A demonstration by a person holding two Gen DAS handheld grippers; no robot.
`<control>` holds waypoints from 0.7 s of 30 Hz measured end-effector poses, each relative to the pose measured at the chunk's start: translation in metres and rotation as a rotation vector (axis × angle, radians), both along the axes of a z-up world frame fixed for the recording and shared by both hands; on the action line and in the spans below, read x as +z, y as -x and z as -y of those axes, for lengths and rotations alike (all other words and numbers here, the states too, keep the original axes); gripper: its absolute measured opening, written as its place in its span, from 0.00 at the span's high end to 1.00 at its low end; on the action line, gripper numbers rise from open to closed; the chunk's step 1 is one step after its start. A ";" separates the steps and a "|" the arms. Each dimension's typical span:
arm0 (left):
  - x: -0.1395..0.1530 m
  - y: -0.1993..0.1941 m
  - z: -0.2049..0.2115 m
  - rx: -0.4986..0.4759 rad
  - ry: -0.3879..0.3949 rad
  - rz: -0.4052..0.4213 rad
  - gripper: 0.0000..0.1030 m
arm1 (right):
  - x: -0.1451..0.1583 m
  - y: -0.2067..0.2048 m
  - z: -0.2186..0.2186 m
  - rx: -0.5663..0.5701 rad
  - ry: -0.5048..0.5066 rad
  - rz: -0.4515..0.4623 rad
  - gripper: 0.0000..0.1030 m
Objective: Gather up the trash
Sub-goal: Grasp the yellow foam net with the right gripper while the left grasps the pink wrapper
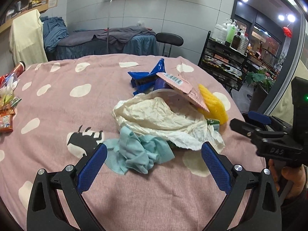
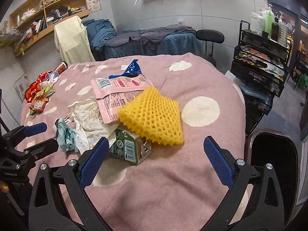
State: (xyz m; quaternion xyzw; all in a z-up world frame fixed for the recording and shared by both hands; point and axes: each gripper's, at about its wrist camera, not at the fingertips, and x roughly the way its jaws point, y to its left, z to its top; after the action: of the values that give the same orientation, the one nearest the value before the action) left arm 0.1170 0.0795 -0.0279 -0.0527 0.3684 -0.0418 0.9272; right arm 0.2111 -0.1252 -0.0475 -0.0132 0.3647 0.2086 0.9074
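Pink cloth [image 1: 57, 115] with white spots covers the round table, and in the left wrist view a heap of trash lies at its middle: a crumpled white paper [image 1: 157, 119] on top, a light blue rag [image 1: 138, 154] at the near side, a pink packet [image 1: 182, 88] leaning across the far side, a blue wrapper [image 1: 152, 73] behind it and a yellow foam net [image 1: 213, 104] at the right. The left gripper [image 1: 154, 150] is spread wide and holds nothing, its blue fingers [image 1: 92, 169] on either side of the rag, low over the cloth. At the right edge a hand [image 1: 288, 177] holds the right gripper [image 1: 248, 123], seen from the side. More snack wrappers [image 1: 7, 104] lie at the far left edge of the table. In the right wrist view the same heap sits just ahead: the yellow foam net [image 2: 154, 119] rests on a green carton [image 2: 129, 148], with the pink packet [image 2: 117, 96] beyond it, the white paper [image 2: 88, 123] and blue rag [image 2: 65, 134] to the left, and the blue wrapper [image 2: 132, 67] farthest. The right gripper [image 2: 154, 148] is also spread wide and empty, its left finger [image 2: 94, 161] just beside the carton. The left gripper [image 2: 41, 136] shows at the left edge, near the rag. A dark bin [image 2: 273, 154] stands at the right, beside the table
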 end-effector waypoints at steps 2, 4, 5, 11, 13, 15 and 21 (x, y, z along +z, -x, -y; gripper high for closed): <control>0.001 -0.004 0.000 -0.004 0.002 0.004 0.06 | -0.001 -0.007 -0.007 0.007 0.019 -0.007 0.06; 0.002 -0.007 0.001 -0.012 0.000 0.006 0.06 | -0.002 -0.016 -0.015 0.017 0.041 -0.009 0.07; 0.002 -0.010 0.002 -0.015 -0.001 0.005 0.06 | -0.002 -0.020 -0.018 0.017 0.052 -0.009 0.08; 0.006 -0.033 0.005 -0.051 0.064 -0.017 0.06 | -0.014 -0.042 -0.027 0.027 0.113 -0.040 0.25; 0.006 -0.045 0.009 -0.065 0.075 -0.028 0.06 | -0.016 -0.044 -0.023 0.033 0.097 -0.060 0.41; 0.006 -0.056 0.013 -0.078 0.087 -0.045 0.08 | -0.017 -0.045 -0.017 0.031 0.082 -0.064 0.57; 0.001 -0.096 0.032 -0.104 0.104 -0.106 0.16 | -0.013 -0.035 -0.003 0.002 0.051 -0.028 0.82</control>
State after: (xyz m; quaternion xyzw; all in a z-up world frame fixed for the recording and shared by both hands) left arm 0.2130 0.0479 -0.0269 -0.0839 0.4163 -0.1062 0.8991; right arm 0.2459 -0.1218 -0.0605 -0.0337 0.3824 0.2005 0.9013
